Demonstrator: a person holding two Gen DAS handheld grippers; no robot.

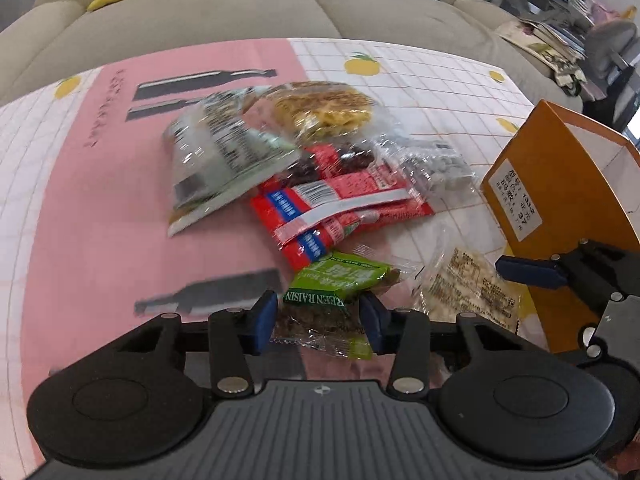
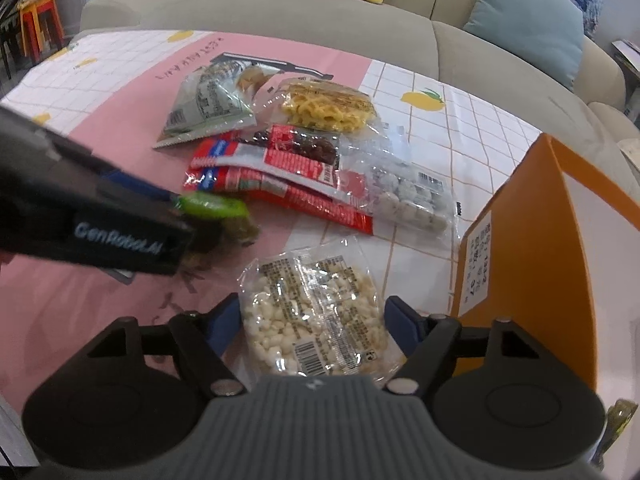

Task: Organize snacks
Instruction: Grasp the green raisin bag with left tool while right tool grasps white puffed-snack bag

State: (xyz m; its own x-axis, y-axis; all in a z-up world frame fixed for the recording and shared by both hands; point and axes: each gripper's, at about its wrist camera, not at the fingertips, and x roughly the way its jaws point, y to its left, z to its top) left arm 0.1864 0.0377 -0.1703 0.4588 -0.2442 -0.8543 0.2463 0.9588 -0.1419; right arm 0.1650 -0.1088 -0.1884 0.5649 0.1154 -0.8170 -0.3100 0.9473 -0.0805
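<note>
My left gripper (image 1: 318,316) has its blue pads on both sides of a green raisin packet (image 1: 336,300) on the table; it is closed on the packet. In the right wrist view the same packet (image 2: 216,208) sits at the tip of the left gripper (image 2: 180,216). My right gripper (image 2: 312,320) is open around a clear bag of pale puffed snacks (image 2: 316,312), pads beside it, apart from it. That bag also shows in the left wrist view (image 1: 468,288). An orange box (image 2: 532,240) stands open at the right.
A pile of snack bags lies mid-table: a grey-green packet (image 1: 216,160), noodle snacks (image 1: 324,108), red packets (image 1: 340,208), a clear bag of white candies (image 2: 404,196). The tablecloth (image 1: 80,200) is pink and white. A beige sofa (image 1: 180,12) runs behind the table.
</note>
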